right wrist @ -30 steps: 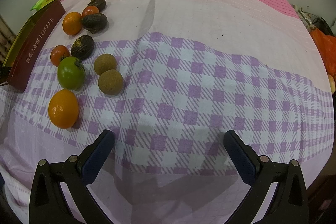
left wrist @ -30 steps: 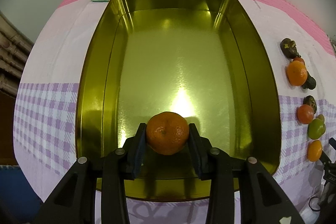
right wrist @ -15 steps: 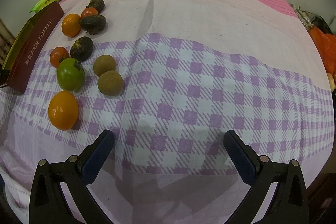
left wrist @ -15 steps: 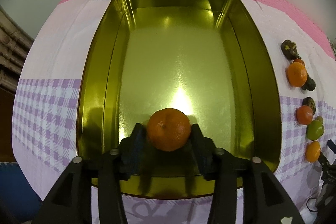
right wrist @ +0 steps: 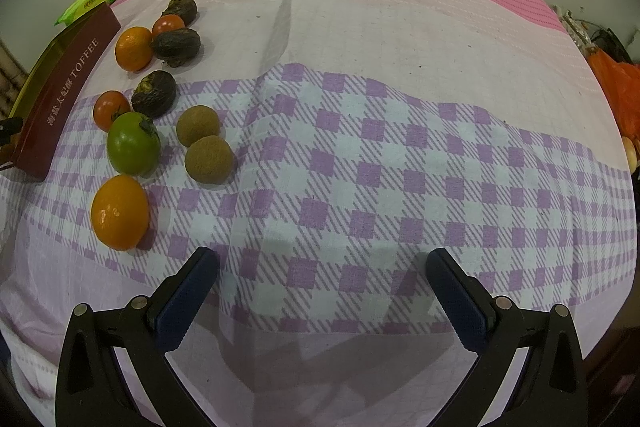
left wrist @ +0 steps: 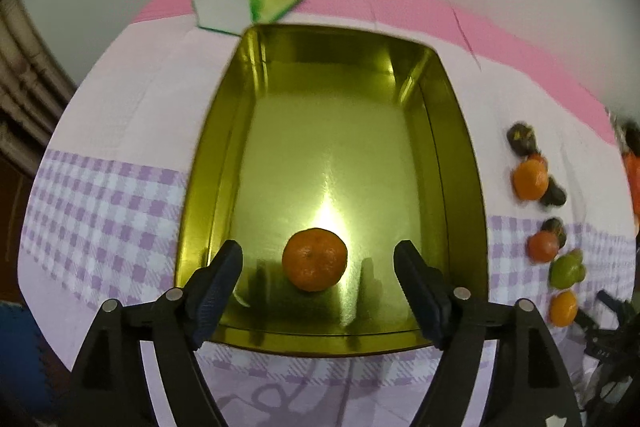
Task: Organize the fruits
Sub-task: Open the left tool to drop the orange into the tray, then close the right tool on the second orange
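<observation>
Released since earlier frame: left gripper (left wrist: 318, 285) jaws opening, clear of mandarin (left wrist: 314, 259) resting in gold tin (left wrist: 208, 195). Right gripper (right wrist: 320, 301) wide, empty. Mandarin light, soft-skinned, rolls; grip across middle.

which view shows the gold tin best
The left wrist view: the gold tin fills the middle, its whole inside open to see, one tangerine lying near its front end. The right wrist view catches only its maroon outer side printed TOFFEE at the left edge; the inside is hidden.
</observation>
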